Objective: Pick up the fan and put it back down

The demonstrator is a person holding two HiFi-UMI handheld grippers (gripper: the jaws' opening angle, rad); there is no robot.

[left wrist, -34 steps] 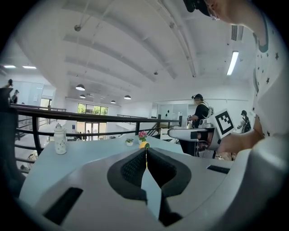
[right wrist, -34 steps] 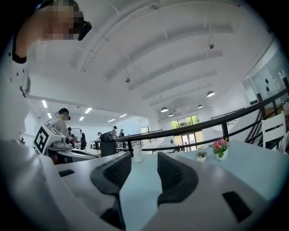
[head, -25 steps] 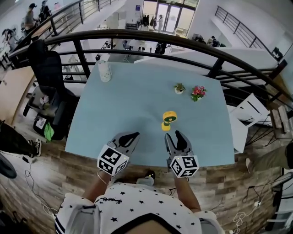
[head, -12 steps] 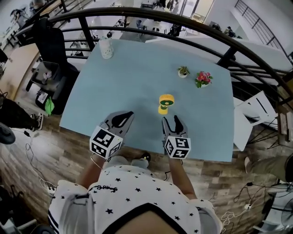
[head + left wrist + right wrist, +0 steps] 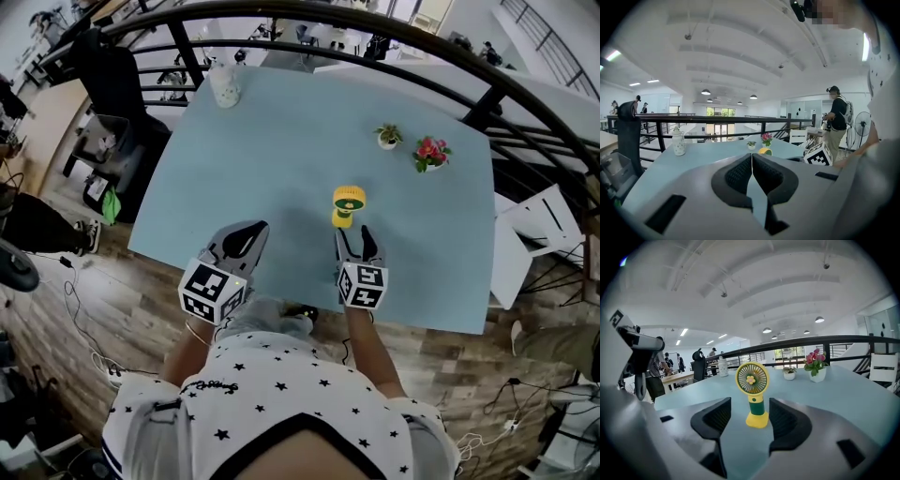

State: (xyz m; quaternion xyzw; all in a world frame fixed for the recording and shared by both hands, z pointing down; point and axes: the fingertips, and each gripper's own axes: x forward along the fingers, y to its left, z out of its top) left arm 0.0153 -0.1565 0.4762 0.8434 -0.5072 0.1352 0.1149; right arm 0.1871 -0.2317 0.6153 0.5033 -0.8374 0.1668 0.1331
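On the table [image 5: 281,141], the fan [image 5: 348,203] stands upright, lined up for a grab.
Jaws of the right gripper [image 5: 360,242] have just been opening, spread to frame the fan just ahead, untouched; the left gripper [image 5: 752,157] rests empty, pressed together.

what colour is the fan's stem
Green, with a yellow head and base. The fan shows best in the right gripper view.

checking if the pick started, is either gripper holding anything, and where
Nothing is held. The right gripper has just been opening its jaws, the fan standing untouched just beyond them; the left gripper is shut and empty.
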